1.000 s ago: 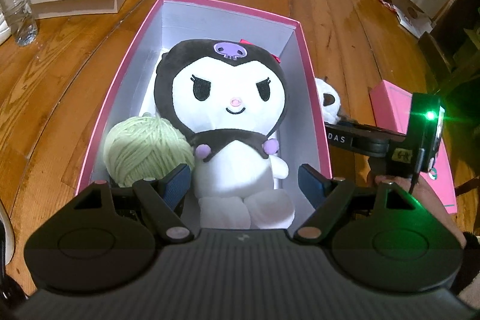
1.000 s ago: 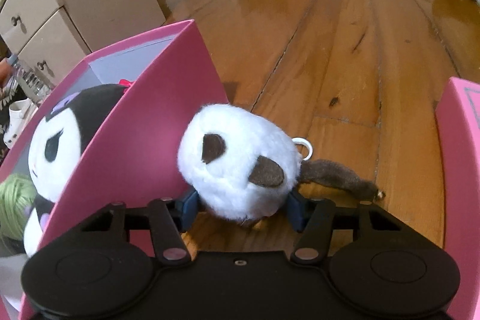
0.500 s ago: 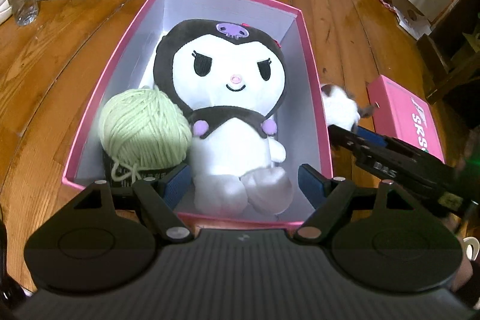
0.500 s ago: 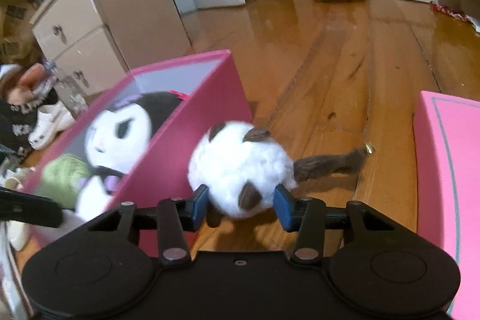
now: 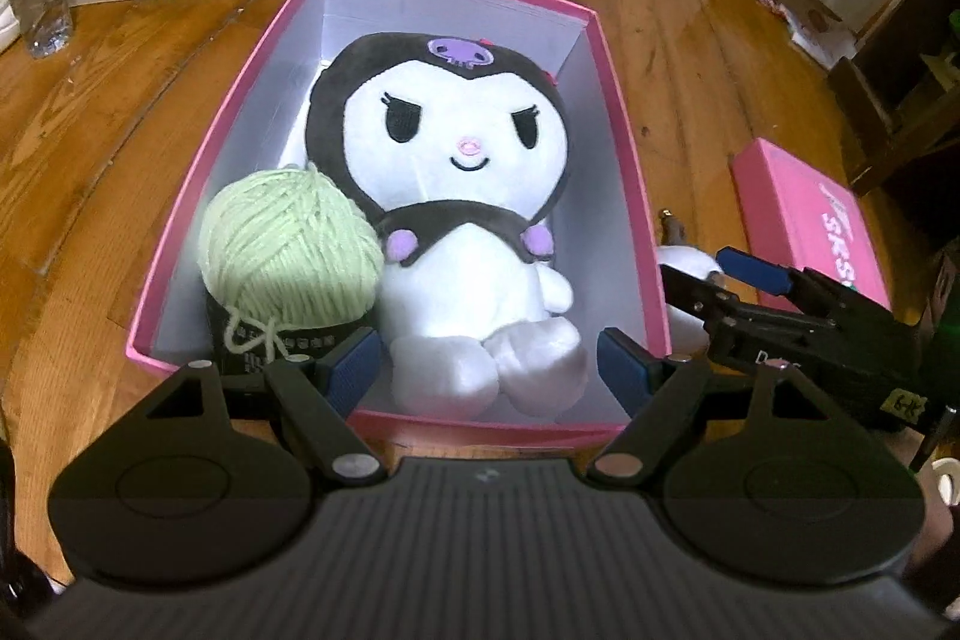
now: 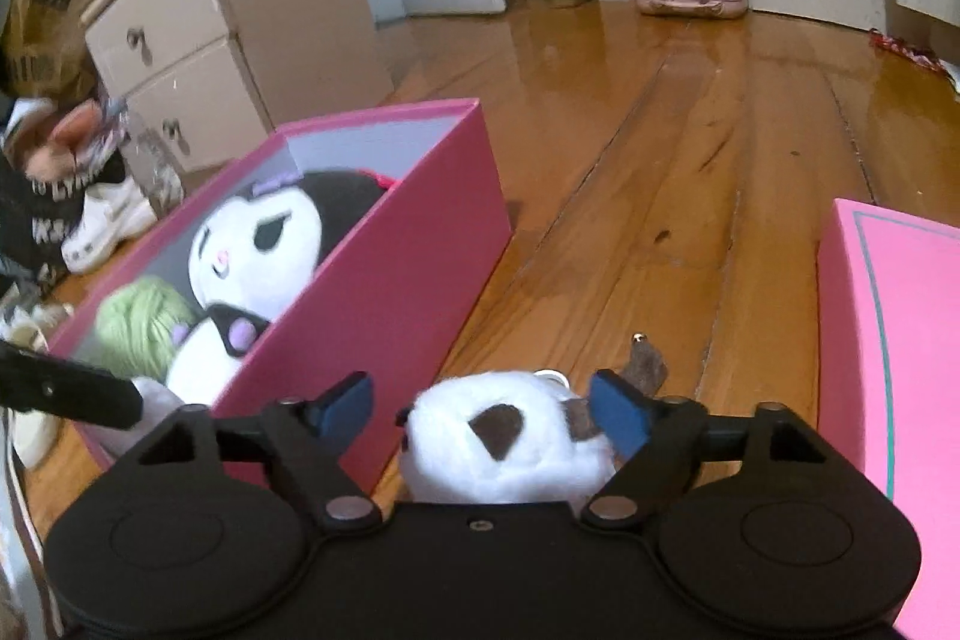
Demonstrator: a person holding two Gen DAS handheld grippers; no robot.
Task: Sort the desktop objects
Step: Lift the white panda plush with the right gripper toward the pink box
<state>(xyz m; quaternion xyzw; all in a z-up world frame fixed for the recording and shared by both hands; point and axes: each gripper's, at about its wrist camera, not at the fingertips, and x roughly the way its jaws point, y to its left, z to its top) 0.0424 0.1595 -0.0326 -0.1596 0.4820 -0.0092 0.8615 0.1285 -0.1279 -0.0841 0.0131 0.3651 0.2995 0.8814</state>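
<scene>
My right gripper [image 6: 483, 409]: fingers apart around panda toy [image 6: 510, 445] | toy outside pink box [image 6: 384, 292], right wall | left gripper [image 5: 489, 367] apart, idle | advice: close squarely on toy, lift clear over rim.

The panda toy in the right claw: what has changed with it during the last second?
The right claw has opened, so its fingers no longer squeeze the panda toy, which sits lower between them, outside the pink box. The left claw stays open; the doll and yarn ball stay inside.
</scene>
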